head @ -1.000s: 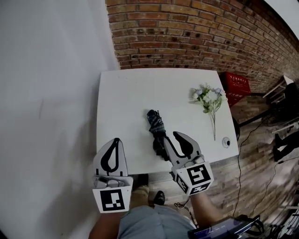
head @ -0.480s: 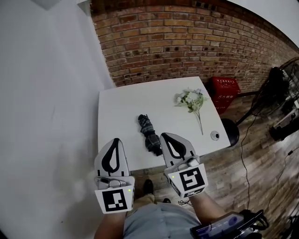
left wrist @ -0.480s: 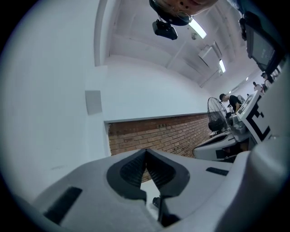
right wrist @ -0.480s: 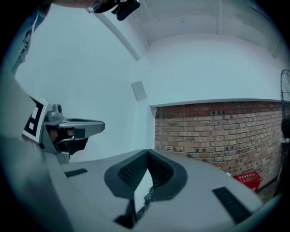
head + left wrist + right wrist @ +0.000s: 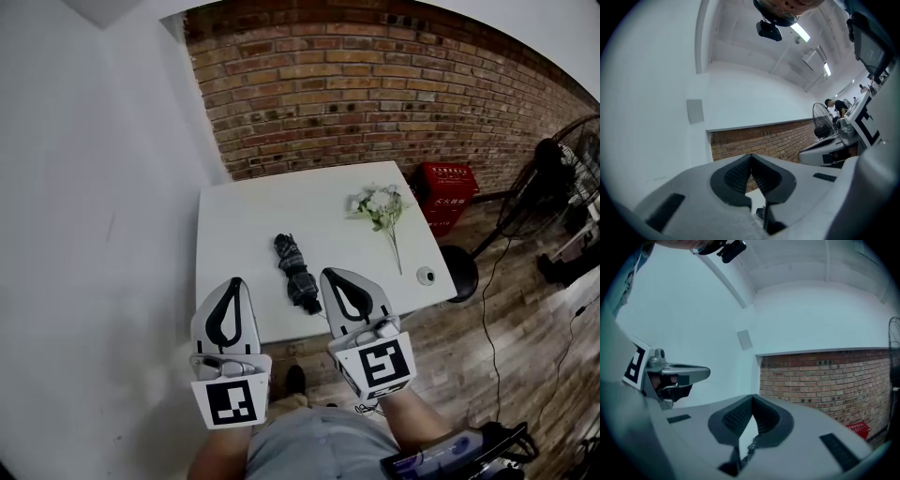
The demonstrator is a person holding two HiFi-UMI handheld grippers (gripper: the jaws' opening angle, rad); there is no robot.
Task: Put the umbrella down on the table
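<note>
Backdrop: brick wall [image 5: 375,84] across the far side, plain white wall [image 5: 94,206] on the left, wooden floorboards [image 5: 525,337] on the right.
Counter: white and rectangular [image 5: 234,216], with its left edge along the white wall and its far edge at the brick wall.
Umbrella: dark and folded up [image 5: 294,270], lying flat on the near half of the counter. Its length runs roughly away from the person. Neither claw holds it.
Flowers: pale bouquet [image 5: 380,206] lying on the far right part of the counter, stems pointing toward the near edge, well apart from the umbrella.
Small item: round white object [image 5: 426,276] near the counter's right near corner, too small to identify.
Left claw: [image 5: 232,284] held over the counter's near edge, left of the umbrella and apart from it. In the left gripper view the jaw tips meet with nothing pinched between them, and it faces the brick wall about level.
Right claw: [image 5: 330,275] held over the near edge. In the head view its tip shows just beside the umbrella's near end. In the right gripper view the jaws are closed tip to tip and empty.
Markers: one marker cube [image 5: 231,403] on each claw, with the square patterns facing the head camera.
Floor, right side: red crate [image 5: 448,192] by the brick wall, black round stool [image 5: 461,274] at the counter's right edge, standing fan [image 5: 553,173] farther right.
</note>
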